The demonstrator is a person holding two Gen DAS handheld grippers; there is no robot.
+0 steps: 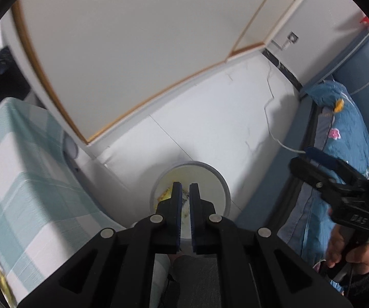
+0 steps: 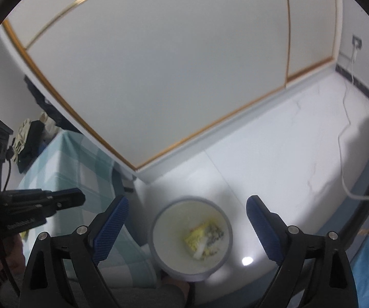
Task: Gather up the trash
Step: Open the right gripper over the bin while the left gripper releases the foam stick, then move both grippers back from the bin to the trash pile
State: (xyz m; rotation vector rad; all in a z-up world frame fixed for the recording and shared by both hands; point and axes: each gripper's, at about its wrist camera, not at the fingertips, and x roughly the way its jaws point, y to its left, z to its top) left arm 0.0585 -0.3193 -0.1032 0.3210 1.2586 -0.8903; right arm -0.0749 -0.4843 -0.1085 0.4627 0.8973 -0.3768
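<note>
The left tool (image 1: 185, 192) points steeply down over a round grey-rimmed bin (image 1: 224, 182) on the white floor (image 1: 210, 118); its blue-padded fingers are pressed together with nothing between them. The right tool (image 2: 187, 206) hangs over the same bin (image 2: 229, 233) with its fingers spread wide and empty, one blue pad (image 2: 112, 225) on each side of the bin's mouth.

The trash (image 2: 203, 236), yellow and whitish scraps with some dark speckled bits, lies in the bottom of the bin, toward one side. In the left view a little of the trash (image 1: 164, 195) shows beside the left finger; the rest is hidden behind the tool.

A surface covered in a pale green checked cloth (image 1: 17, 179) stands just beside the bin. On its far end, in the right view, sits a dark bundle (image 2: 30, 138) too blurred to name. A bed with a blue flowered quilt (image 1: 343, 128) lies on the bin's other side. A white cable (image 2: 343, 133) runs from a wall socket (image 2: 357, 42) down across the floor. Behind the bin stands a pale wardrobe (image 2: 145, 77) with thin wooden trim.

A hand (image 1: 348, 251) in a dark sleeve grips the right tool's handle in the left view.
</note>
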